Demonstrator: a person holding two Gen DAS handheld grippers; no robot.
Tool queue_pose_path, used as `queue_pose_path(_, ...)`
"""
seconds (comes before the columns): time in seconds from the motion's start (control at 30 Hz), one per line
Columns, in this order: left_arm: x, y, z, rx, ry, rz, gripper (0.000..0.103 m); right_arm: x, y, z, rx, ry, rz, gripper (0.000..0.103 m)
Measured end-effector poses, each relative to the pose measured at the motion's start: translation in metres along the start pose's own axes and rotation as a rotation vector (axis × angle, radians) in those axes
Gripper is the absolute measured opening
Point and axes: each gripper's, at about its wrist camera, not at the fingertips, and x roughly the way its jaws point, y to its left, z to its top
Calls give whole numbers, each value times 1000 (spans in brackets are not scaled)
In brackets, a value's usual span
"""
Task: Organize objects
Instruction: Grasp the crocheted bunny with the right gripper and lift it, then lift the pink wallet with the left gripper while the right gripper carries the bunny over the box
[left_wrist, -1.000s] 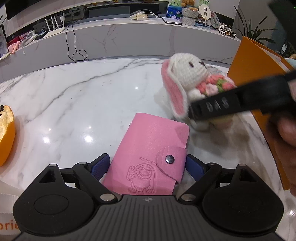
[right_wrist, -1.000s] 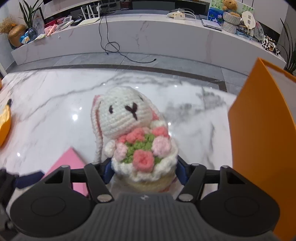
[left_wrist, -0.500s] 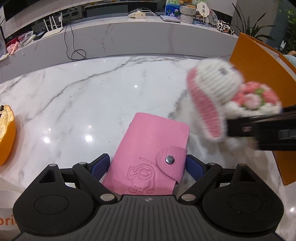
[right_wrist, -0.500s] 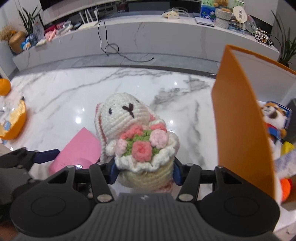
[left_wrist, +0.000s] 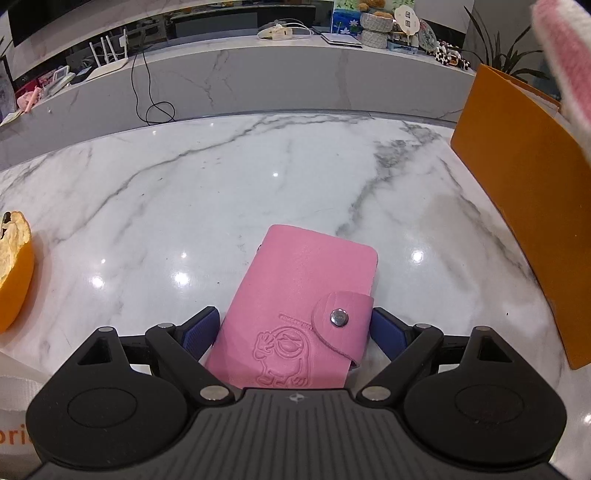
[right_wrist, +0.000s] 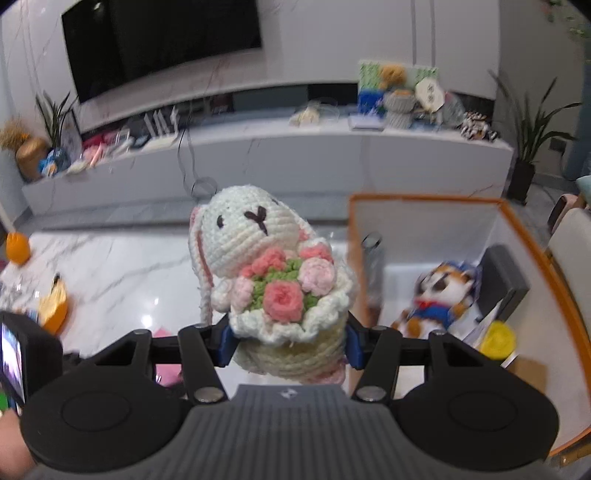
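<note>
Right gripper (right_wrist: 290, 341) pads clamp crocheted bunny (right_wrist: 273, 273) base, mid-frame, lifted for orange box (right_wrist: 532, 236); left gripper (left_wrist: 295, 332) pads bracket pink card wallet (left_wrist: 303, 314), contact unclear.

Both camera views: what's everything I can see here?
bunny: one, white with pink flowers, held above the table
wallet: one, pink, flat on the table
box: one, orange, open, at the table's right
plush cat: one, orange and white, inside the box
orange peel: one, orange, table's left edge
table: one, white marble
left gripper: black, blue pads either side of the wallet
right gripper: black, shut on the bunny's base
</note>
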Motion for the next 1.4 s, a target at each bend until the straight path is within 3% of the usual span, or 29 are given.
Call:
queue_pose_path(0.63,-25,-15,20,-17,-32,-31,95,-17,-99,22,154,-52,-130,58)
queue_pose_path(0.67,-29,-18,24,-19,-44,-45,89,-17,-102,22,155,-52,-135,58)
queue_pose_path(0.7,-34,-22,29,-21,-54,-73,48,-17,-105,22,155,-50,-139,58)
queue_pose_path(0.77,-39,-30,42,-37,-40,-80,36,-16,-109,22,155,-46,-148,58)
queue_pose_path(0.87,-51,-43,60,-38,-77,-131,32,-15,-117,20,164,-36,-164,58)
queue_pose_path(0.93,-57,-53,69,-23,-102,-142,20,-13,-121,19,173,-32,-171,57)
queue_pose_path(1.07,-61,-69,79,5,-115,-136,22,-14,-124,20,182,-35,-168,58)
queue_pose_path(1.1,-58,-72,79,24,-111,-111,35,-14,-125,20,183,-35,-167,58)
queue_pose_path(1.13,-55,-74,77,39,-106,-82,57,-14,-125,20,182,-35,-166,58)
queue_pose_path(1.2,-49,-67,66,31,-114,-37,82,-14,-125,20,180,-31,-165,58)
queue_pose_path(1.4,-23,-37,28,-64,-20,-36,82,-17,-124,19,178,-30,-163,58)
